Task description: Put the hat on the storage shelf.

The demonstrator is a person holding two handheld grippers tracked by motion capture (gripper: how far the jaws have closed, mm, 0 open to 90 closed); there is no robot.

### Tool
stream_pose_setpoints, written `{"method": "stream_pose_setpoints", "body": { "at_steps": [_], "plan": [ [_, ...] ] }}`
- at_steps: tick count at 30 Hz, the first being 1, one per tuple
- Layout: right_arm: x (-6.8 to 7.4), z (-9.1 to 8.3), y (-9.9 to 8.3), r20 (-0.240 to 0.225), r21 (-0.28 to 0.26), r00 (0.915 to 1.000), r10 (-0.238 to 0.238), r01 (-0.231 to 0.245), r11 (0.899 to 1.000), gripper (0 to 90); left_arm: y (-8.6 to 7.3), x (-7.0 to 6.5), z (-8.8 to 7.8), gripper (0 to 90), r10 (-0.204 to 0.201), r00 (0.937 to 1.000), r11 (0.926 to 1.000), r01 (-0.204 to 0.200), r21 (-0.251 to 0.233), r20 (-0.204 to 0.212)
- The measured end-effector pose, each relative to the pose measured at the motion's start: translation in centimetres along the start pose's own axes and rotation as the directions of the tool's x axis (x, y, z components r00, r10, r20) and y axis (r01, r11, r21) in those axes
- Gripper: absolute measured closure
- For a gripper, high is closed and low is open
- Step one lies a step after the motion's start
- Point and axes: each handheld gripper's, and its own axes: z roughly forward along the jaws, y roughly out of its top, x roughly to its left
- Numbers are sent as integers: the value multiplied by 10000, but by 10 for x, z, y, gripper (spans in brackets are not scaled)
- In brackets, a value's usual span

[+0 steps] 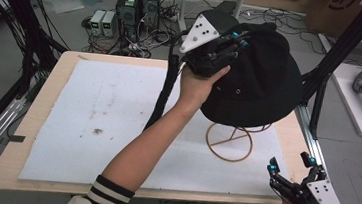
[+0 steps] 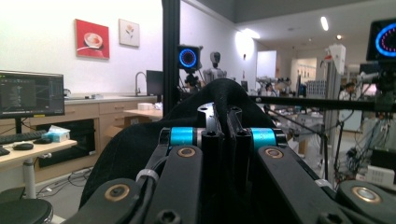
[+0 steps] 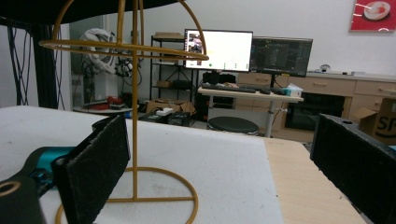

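While the left gripper (image 1: pixel 237 41) is raised over the far right part of the table (image 1: pixel 43 104), its jaws are closed tight on the hat (image 1: pixel 261 84), pinching the black fabric at the crown's near edge. In the left gripper view the two jaws stand pressed together with a fold of the hat (image 2: pixel 140 144) caught between them, the dark cloth spreading away to the left and ahead.

No containers are on the table. A white mat (image 1: pixel 107 120) covers most of it, marked with a few dark specks near its middle.

The hat is black, round-crowned with a brim, and has a small eyelet on its side. It sits over the top of the stand (image 1: pixel 229 143), a yellow wire frame with a ring base resting on the mat; whether the hat bears fully on the frame or is partly lifted cannot be told. Seen from the right gripper view, the stand (image 3: pixel 135 116) has a thin upright post, a ring base and a hoop near its top, with the hat's dark underside just above.

The right gripper (image 1: pixel 290 173) is low at the near right corner of the table, well apart from the stand, its jaws wide apart with nothing between them.
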Motion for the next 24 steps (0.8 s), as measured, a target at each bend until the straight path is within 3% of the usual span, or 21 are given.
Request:
{"method": "stream_pose_setpoints", "body": {
  "at_steps": [6, 11, 16, 19, 24],
  "plan": [
    [-1, -4, 1, 54, -32, 9999, -97, 97, 9999, 44, -17, -9, 11, 866, 68, 10000, 9992, -69, 396, 37],
    [-2, -7, 1, 93, -58, 9998, -163, 163, 9999, 44, -25, -9, 13, 864, -28, 10000, 9986, 28, 537, -5],
    [-1, -6, 1, 73, -25, 9998, -158, 158, 9999, 44, -33, -13, 15, 851, 123, 9999, 9971, -126, 746, 47],
    [-1, -6, 1, 42, -44, 9998, -217, 217, 9998, 44, -35, -14, 16, 818, 144, 9999, 9967, -146, 804, 35],
    [-1, -7, 1, 51, -49, 9996, -285, 285, 9996, 44, -35, -12, 16, 674, 67, 9996, 9974, -47, 720, -278]
  ]
}}
